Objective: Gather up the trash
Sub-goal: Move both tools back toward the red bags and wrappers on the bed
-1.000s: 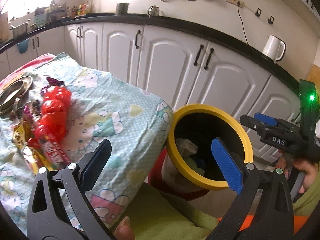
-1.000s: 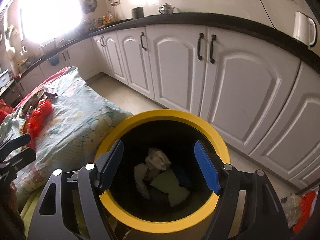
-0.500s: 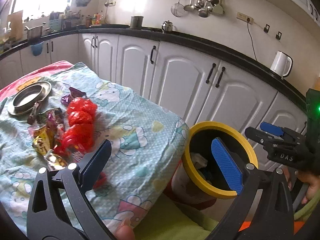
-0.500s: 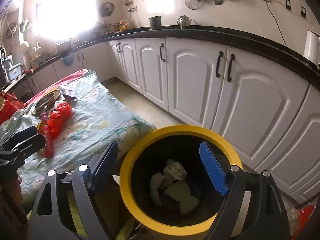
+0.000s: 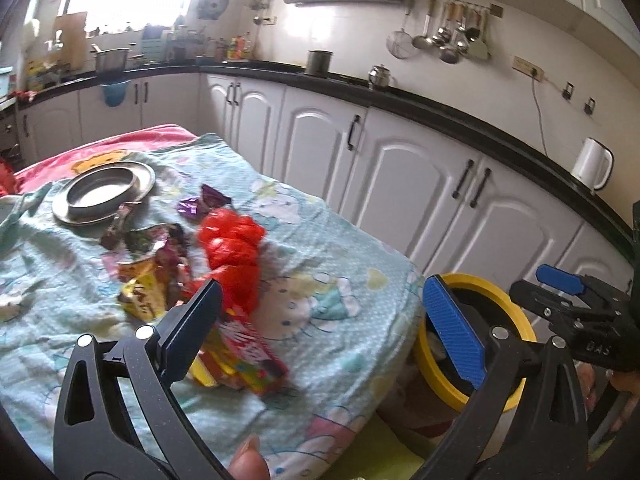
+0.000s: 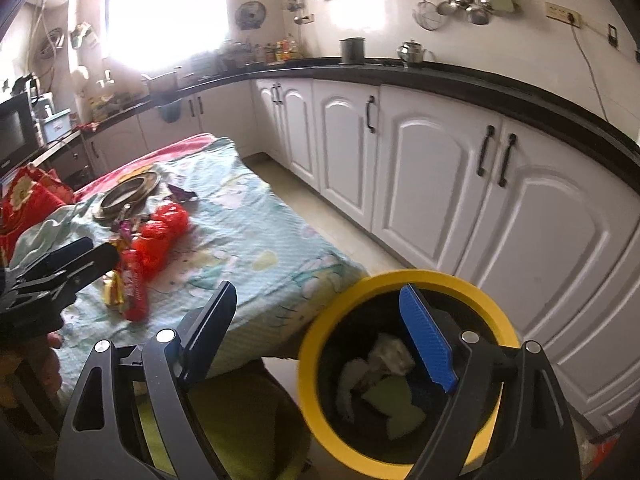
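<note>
A pile of trash lies on the cloth-covered table (image 5: 344, 300): a crumpled red plastic bag (image 5: 234, 248), a red snack packet (image 5: 250, 344), yellow and purple wrappers (image 5: 150, 276). The red bag also shows in the right wrist view (image 6: 164, 224). A yellow-rimmed black bin (image 6: 404, 372) stands beside the table's right edge with paper scraps inside; it also shows in the left wrist view (image 5: 476, 336). My left gripper (image 5: 320, 320) is open and empty, above the table's near edge. My right gripper (image 6: 320, 332) is open and empty, over the bin's left rim.
A metal plate (image 5: 104, 192) sits at the table's far left. White cabinets (image 6: 440, 184) under a black counter run behind. A white kettle (image 5: 592, 168) stands on the counter. A red cushion (image 6: 28, 200) lies left of the table.
Both grippers have swung left and lifted away from the bin toward the table. The trash pile now sits nearer the centre of the left wrist view. Both stay open.
</note>
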A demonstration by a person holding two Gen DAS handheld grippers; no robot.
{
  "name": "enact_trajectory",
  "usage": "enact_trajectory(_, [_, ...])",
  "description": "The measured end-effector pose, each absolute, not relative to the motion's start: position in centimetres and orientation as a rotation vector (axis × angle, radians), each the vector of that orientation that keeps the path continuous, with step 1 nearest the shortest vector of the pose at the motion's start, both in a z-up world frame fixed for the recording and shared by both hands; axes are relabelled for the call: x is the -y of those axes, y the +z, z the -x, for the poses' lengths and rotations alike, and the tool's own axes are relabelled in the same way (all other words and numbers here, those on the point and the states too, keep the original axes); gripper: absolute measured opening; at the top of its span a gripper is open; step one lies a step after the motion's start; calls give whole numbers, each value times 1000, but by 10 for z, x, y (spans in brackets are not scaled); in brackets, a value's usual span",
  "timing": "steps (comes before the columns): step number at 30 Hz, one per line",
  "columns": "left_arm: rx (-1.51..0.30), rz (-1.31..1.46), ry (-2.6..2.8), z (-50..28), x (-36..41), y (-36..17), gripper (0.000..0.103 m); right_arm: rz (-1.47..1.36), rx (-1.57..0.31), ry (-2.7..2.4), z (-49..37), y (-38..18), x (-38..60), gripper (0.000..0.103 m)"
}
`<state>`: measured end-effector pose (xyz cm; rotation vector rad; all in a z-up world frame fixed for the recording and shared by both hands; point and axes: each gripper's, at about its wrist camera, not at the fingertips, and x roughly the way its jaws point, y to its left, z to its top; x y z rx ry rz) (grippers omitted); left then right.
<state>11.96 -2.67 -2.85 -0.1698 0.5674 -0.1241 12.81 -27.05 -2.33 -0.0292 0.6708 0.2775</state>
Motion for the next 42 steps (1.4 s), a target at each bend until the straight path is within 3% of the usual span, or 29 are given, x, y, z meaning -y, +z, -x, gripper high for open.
enact_trajectory(27, [-589,384,144,-123,-107,-44,92,147,-737,553,-145,-34,140,81])
enact_trajectory(30, [-607,413,157,-124,-118,-50,92,151,-753,589,-146,-38,128,75])
enact_trajectory(42, [-738,563,61,-136,-126,-87,66,166,-859,690,-160,-68,89,55])
